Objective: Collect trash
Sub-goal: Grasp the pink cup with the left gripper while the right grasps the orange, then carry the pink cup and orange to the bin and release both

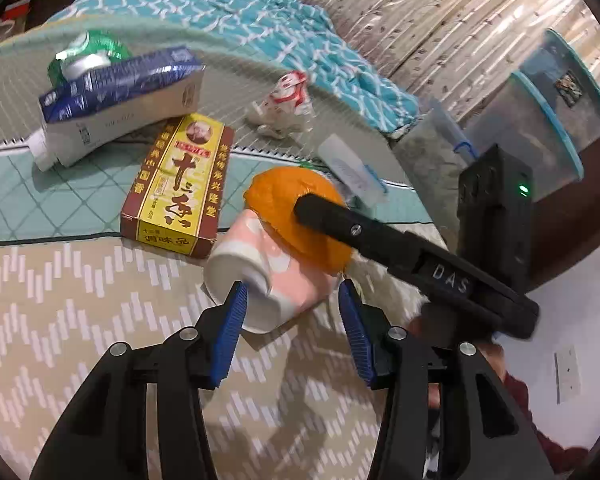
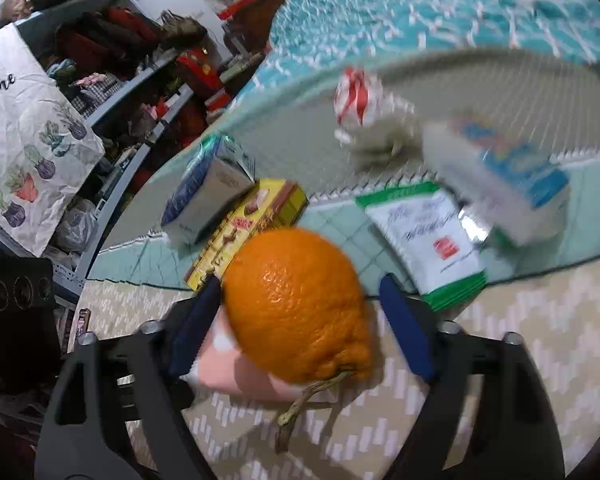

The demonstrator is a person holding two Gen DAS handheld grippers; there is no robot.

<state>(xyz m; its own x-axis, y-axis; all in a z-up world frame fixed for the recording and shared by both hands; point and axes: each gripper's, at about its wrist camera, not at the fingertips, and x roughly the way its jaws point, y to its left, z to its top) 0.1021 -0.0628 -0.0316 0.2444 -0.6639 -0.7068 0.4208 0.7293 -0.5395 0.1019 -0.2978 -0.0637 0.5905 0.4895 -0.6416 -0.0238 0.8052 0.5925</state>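
A pink and white paper cup (image 1: 260,272) lies on its side on the bed. An orange (image 1: 300,220) rests against it. My left gripper (image 1: 294,296) is open, its blue pads on either side of the cup's base end. My right gripper (image 2: 300,292) is open around the orange (image 2: 296,304), its left pad close to the fruit and the right pad apart from it. The cup (image 2: 236,372) shows under the orange. The right gripper's black finger (image 1: 340,224) lies over the orange in the left wrist view.
On the bed lie a yellow and brown spice box (image 1: 180,184), a blue and white carton (image 1: 116,112), a green can (image 1: 92,52), a crumpled red and white wrapper (image 1: 284,104), a green and white packet (image 2: 428,236) and a blue and white box (image 2: 508,184). Clear tubs (image 1: 540,120) stand at right.
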